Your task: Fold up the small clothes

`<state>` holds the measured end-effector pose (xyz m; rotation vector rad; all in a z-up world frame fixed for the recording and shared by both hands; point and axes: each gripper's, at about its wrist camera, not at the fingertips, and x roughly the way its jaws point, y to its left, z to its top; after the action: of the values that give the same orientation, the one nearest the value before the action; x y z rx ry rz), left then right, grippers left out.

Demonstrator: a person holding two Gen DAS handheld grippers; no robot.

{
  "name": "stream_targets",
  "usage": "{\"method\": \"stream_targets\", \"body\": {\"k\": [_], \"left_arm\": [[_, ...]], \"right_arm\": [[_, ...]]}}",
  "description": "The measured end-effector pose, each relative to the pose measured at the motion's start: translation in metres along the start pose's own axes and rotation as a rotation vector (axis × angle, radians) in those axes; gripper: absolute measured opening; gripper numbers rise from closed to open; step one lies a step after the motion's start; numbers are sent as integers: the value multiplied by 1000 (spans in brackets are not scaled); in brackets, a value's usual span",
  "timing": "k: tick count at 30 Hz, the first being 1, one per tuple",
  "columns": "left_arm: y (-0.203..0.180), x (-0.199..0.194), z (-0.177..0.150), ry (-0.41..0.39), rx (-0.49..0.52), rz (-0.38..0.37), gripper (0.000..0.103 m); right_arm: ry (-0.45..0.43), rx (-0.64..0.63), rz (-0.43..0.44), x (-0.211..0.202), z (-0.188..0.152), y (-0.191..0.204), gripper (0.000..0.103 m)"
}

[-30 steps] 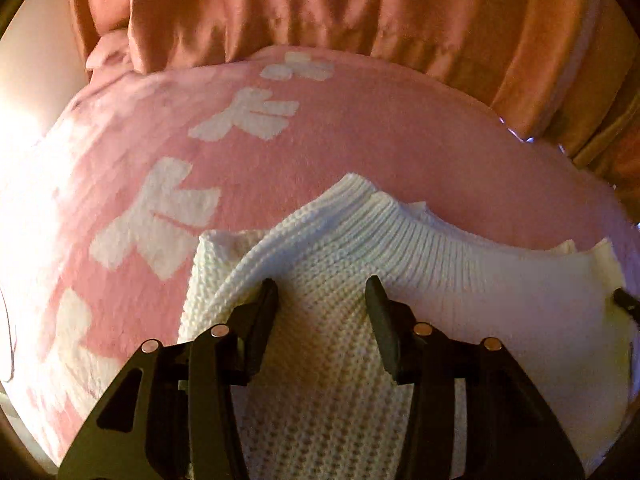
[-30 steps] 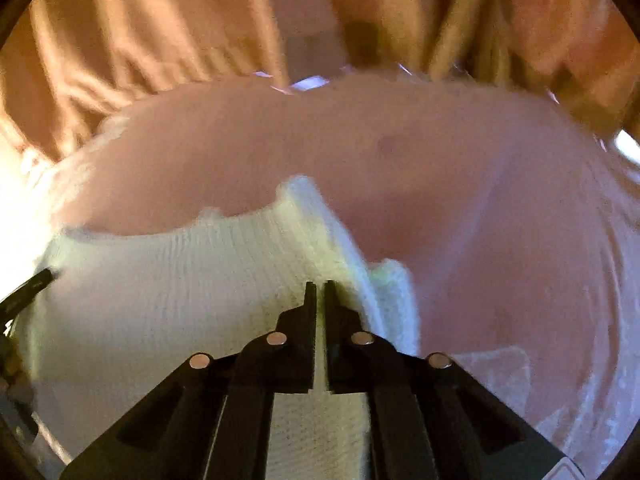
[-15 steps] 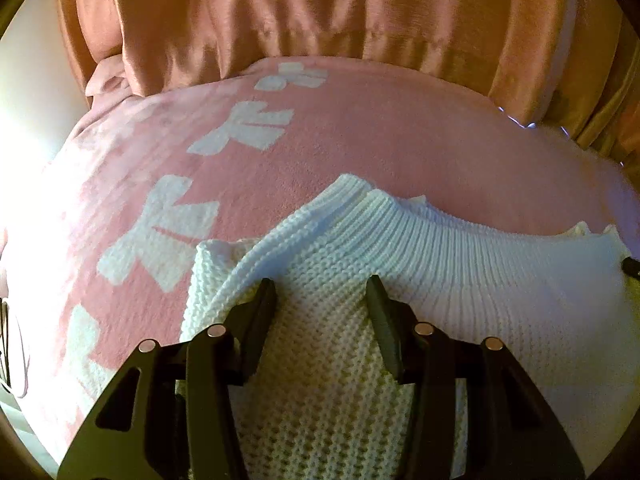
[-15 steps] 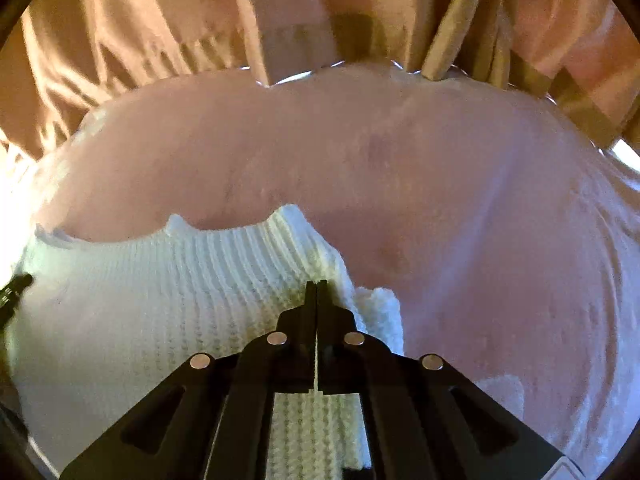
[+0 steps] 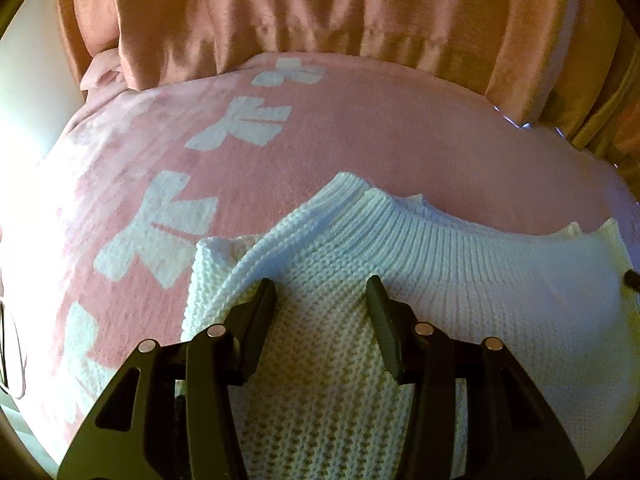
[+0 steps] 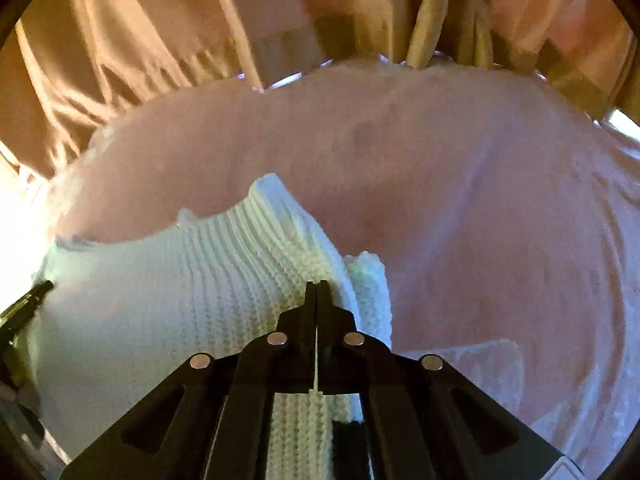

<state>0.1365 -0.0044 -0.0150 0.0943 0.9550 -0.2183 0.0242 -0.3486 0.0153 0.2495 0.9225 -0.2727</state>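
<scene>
Nearest in the left wrist view, the left tongs [image 5: 322,294] are being held apart, both fingers [image 5: 256,320] lying on the white knitted sweater [image 5: 400,280] with a band of knit between them and nothing pinched. In the right wrist view, the right tongs [image 6: 317,294] are being kept pressed together on the sweater [image 6: 168,300], a thin strip of knit showing in the slit between the jaws near the garment's right edge. The sweater is being spread on a pink blanket [image 5: 380,132], its ribbed collar [image 5: 420,220] turned toward the far side and one corner of the collar being raised into a peak. White bow shapes [image 5: 160,228] are being shown along the blanket's left part. Beyond the blanket [image 6: 460,184], orange curtains [image 5: 280,8] are being hung in folds.
</scene>
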Motion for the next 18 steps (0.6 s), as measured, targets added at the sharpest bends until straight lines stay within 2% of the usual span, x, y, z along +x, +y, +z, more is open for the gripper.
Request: {"method": "stream_targets", "body": {"k": [2,5,9,11,14,18], "left_arm": [[3,-7,-2,-7,-23,-26,46],[7,-11,-4,-9,-39,-46,49],[6,-15,-7,-18,0,-39,49],[9,-25,-7,-30,-16,-49,49],[18,-41,-10,-43,-60,-76,55],[31,-64,-20,-62,-95,-78,59]], "right_arm": [[-26,-42,-33,-6,-1,7,0],[36,-56,-84,17,-5,-5,0],[3,-5,-6,1,-4,-7,3],[-17,-33,-5,-5,-7,2,3],[-27,-46,32,-16,-24,11,4],[-33,-109,119,-30,-45,58,4]]}}
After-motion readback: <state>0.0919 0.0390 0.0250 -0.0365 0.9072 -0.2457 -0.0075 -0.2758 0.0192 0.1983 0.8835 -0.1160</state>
